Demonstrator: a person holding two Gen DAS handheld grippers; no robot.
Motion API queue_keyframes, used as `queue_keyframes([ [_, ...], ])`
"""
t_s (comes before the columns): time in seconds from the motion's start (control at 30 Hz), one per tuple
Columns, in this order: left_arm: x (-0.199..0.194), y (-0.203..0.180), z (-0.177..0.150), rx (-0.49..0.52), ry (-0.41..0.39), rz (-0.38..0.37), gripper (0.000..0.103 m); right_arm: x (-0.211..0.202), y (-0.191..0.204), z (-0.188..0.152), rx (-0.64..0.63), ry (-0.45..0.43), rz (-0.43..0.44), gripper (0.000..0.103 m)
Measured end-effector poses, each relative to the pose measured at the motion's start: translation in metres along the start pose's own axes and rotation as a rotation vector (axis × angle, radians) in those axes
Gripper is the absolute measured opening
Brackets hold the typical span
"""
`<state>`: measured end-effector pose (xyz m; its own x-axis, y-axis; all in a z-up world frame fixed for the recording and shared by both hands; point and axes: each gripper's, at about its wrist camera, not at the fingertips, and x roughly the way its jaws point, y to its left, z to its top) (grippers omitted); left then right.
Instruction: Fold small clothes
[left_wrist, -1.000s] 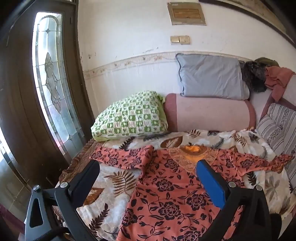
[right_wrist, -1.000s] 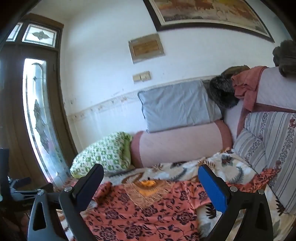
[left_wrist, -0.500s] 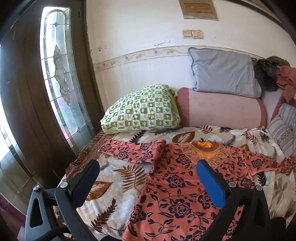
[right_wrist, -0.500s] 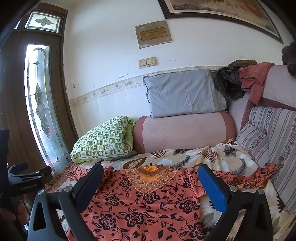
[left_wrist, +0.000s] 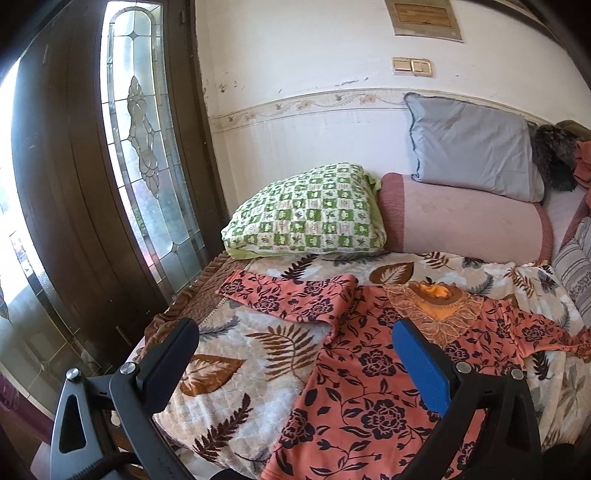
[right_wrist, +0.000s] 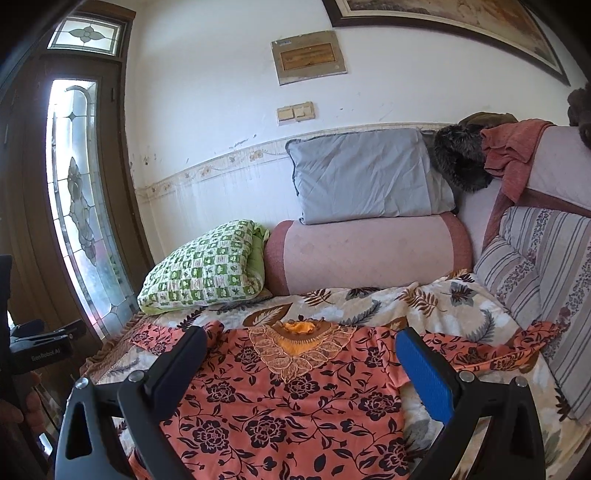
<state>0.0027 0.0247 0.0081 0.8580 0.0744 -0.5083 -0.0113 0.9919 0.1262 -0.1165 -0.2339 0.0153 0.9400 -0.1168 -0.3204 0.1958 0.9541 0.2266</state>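
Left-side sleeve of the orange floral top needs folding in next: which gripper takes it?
Left, probably. The left gripper hangs open near the orange floral top's sleeve, spread on the leaf-print blanket. The right gripper, also open, faces the embroidered neckline.

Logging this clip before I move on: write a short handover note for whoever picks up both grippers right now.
Left gripper: open, holding nothing, hovering over the shirt's left side.
Right gripper: open, holding nothing, hovering over the shirt's chest.
The orange floral shirt lies face up and spread on the leaf-print blanket, its embroidered collar toward the pillows. One sleeve points toward the door side, the other sleeve reaches the striped cushion.
Done: shirt laid out roughly flat.
Left: all folding; no fold is visible. Probably start by bringing the sleeves inward.
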Motion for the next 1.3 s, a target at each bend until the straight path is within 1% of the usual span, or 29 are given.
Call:
queue_keyframes([
  [0.3, 0.004, 0.007, -0.001, -0.013, -0.003, 0.019, 0.103, 0.006, 0.002, -0.004, -0.006, 0.011, -0.006, 0.103],
  [0.63, 0.006, 0.01, 0.0, -0.014, -0.005, 0.022, 0.103, 0.01, 0.002, -0.006, -0.01, 0.022, -0.006, 0.103],
  [0.7, 0.008, 0.01, -0.002, -0.013, 0.009, 0.01, 0.103, 0.011, 0.001, -0.007, -0.013, 0.025, -0.008, 0.103],
  [0.77, 0.013, 0.005, -0.006, -0.006, 0.039, -0.018, 0.103, 0.013, -0.003, -0.009, -0.014, 0.031, -0.013, 0.103],
  [0.83, 0.022, -0.004, -0.014, 0.009, 0.085, -0.064, 0.103, 0.015, -0.01, -0.012, -0.015, 0.042, -0.028, 0.103],
  [0.93, 0.04, -0.024, -0.034, 0.041, 0.192, -0.143, 0.103, 0.019, -0.041, -0.018, 0.031, 0.079, -0.069, 0.103],
  [1.03, 0.057, -0.05, -0.059, 0.077, 0.31, -0.221, 0.103, 0.02, -0.095, -0.03, 0.151, 0.105, -0.11, 0.103],
  [1.07, 0.062, -0.06, -0.068, 0.093, 0.347, -0.244, 0.103, 0.02, -0.121, -0.037, 0.207, 0.112, -0.139, 0.103],
  [1.1, 0.064, -0.068, -0.076, 0.105, 0.371, -0.26, 0.103, 0.02, -0.139, -0.041, 0.25, 0.119, -0.16, 0.103],
  [1.13, 0.066, -0.076, -0.083, 0.117, 0.399, -0.277, 0.103, 0.019, -0.164, -0.048, 0.317, 0.127, -0.181, 0.103],
  [1.2, 0.069, -0.089, -0.097, 0.142, 0.451, -0.312, 0.103, 0.017, -0.212, -0.063, 0.454, 0.132, -0.191, 0.103],
  [1.3, 0.07, -0.101, -0.11, 0.169, 0.506, -0.335, 0.103, 0.013, -0.285, -0.089, 0.681, 0.112, -0.215, 0.103],
])
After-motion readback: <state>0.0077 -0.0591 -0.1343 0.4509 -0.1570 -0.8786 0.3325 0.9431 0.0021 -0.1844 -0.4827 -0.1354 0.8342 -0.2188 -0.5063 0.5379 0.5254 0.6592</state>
